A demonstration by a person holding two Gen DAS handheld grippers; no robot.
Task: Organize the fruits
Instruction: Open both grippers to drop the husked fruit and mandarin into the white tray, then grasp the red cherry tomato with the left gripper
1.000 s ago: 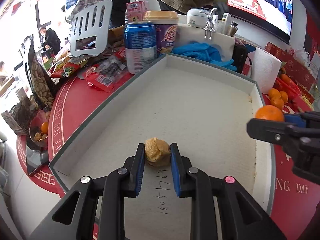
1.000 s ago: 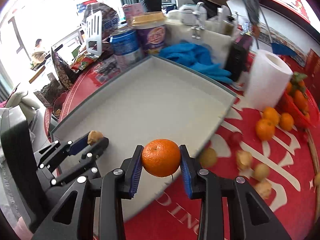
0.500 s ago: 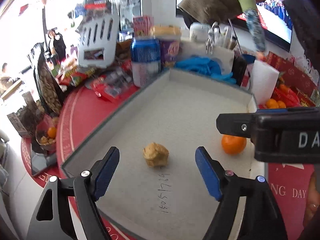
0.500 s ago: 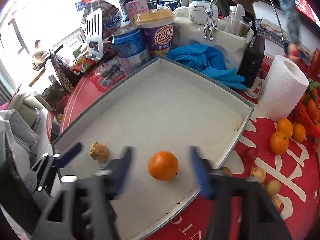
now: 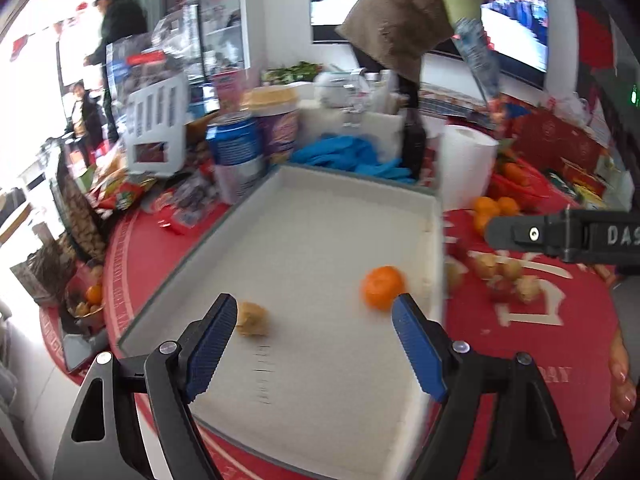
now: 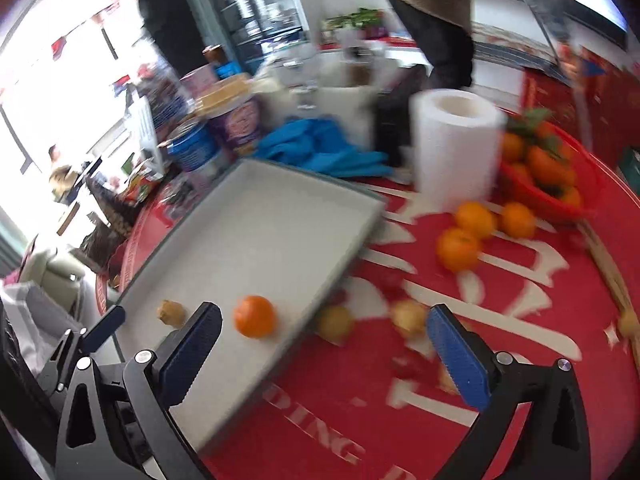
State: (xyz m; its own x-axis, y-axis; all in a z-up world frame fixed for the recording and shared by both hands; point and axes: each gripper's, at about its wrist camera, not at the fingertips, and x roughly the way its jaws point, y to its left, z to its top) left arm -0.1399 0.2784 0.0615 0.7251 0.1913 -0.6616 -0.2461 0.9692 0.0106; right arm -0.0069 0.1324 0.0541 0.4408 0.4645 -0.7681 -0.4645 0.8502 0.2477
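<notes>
A white tray with a grey rim lies on the red table. In it lie a tan husked fruit and an orange; both also show in the right wrist view, the husked fruit and the orange. My left gripper is open and empty above the tray's near end. My right gripper is open and empty over the tray's right edge. Loose oranges and husked fruits lie on the red cloth to the right.
A paper towel roll, a red basket of oranges, blue gloves, a blue can and a purple cup stand around the tray's far end. Snack packets crowd the left side. A person stands behind the table.
Both grippers opened and let go: the husked fruit and the orange now lie in the tray. Both grippers have pulled back and swung right.
</notes>
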